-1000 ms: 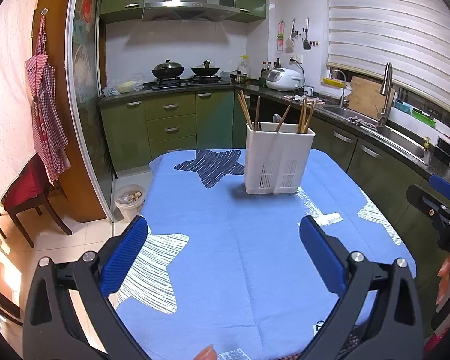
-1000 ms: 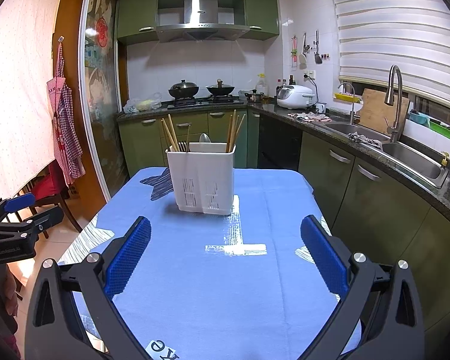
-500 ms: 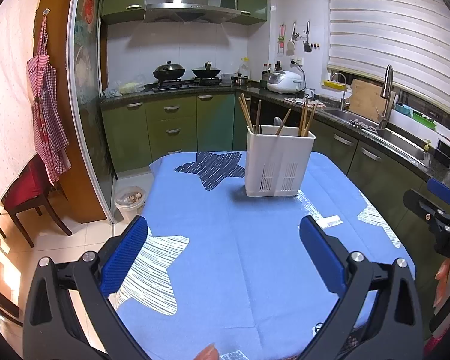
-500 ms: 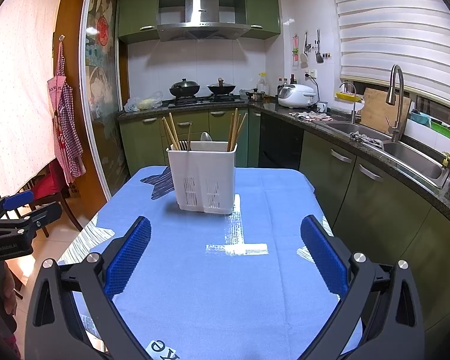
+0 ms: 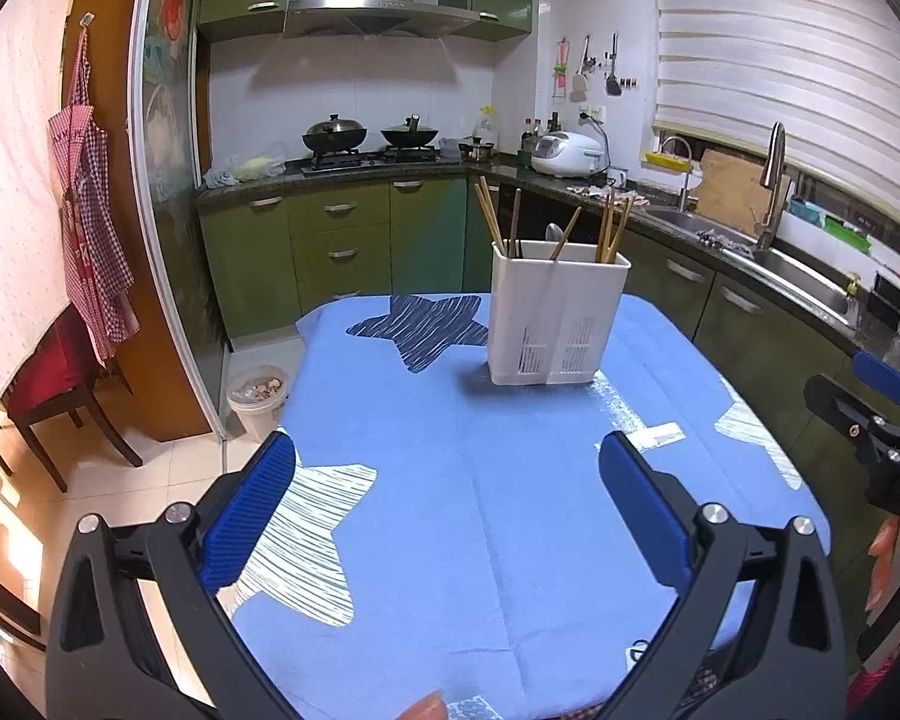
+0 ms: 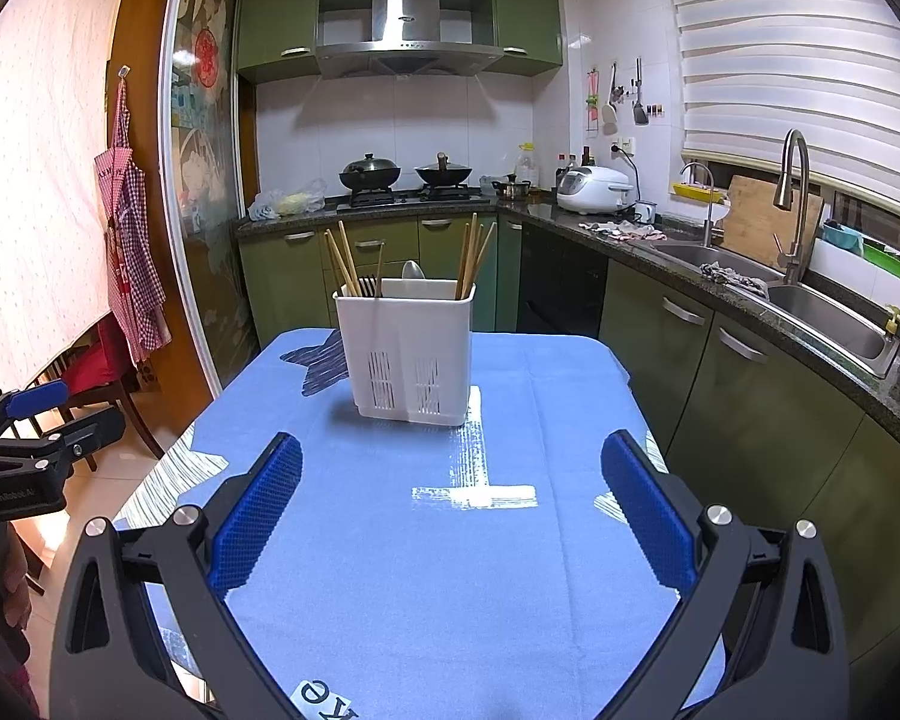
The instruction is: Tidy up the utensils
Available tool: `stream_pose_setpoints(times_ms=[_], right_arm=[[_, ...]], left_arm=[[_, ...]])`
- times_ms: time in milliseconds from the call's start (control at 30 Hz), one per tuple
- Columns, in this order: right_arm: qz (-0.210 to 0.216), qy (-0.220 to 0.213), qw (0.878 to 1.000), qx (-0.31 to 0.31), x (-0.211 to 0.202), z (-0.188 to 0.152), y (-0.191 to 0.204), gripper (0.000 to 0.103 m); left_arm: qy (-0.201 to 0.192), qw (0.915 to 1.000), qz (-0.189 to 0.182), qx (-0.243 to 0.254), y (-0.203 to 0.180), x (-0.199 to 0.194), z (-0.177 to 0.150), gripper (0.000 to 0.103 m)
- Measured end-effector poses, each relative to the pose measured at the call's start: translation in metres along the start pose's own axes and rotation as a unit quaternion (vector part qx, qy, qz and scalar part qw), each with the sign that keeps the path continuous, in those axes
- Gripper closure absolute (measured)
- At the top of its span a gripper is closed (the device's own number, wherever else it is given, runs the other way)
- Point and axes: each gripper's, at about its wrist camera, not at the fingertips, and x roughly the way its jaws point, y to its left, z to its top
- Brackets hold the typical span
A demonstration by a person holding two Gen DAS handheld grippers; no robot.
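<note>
A white slotted utensil holder point(image 5: 555, 315) stands on the far half of the table with the blue cloth point(image 5: 468, 480); it also shows in the right wrist view point(image 6: 407, 354). Wooden chopsticks point(image 5: 489, 213) and a spoon point(image 5: 553, 233) stand upright in it; the chopsticks point(image 6: 342, 261) and spoon point(image 6: 412, 270) show in the right wrist view too. My left gripper point(image 5: 447, 492) is open and empty over the near half of the table. My right gripper point(image 6: 450, 495) is open and empty, also short of the holder.
Green cabinets and a dark counter with a sink point(image 6: 834, 312) run along the right. A stove with pans point(image 5: 369, 141) is at the back. A bin point(image 5: 258, 390) and a wooden chair point(image 5: 60, 384) stand left of the table.
Both grippers have shifted only slightly; the holder sits a little lower and closer in both views. Both stay open and empty.
</note>
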Motion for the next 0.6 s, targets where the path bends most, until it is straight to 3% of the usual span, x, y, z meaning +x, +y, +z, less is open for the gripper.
stream_pose_setpoints(times_ms=[300,600], right_arm=[[0.002,0.003,1.0,0.001,0.0039,-0.0036,-0.0062,0.004],[0.004,0.008,1.0,0.0,0.0074,-0.0048,-0.0078,0.004]], left_arm=[[0.008,1.0,-0.003,0.005,-0.0022,0.0043,-0.0024,0.006],[-0.008,0.9999,0.01,0.002,0.0007,0.0011,-0.0023,0.007]])
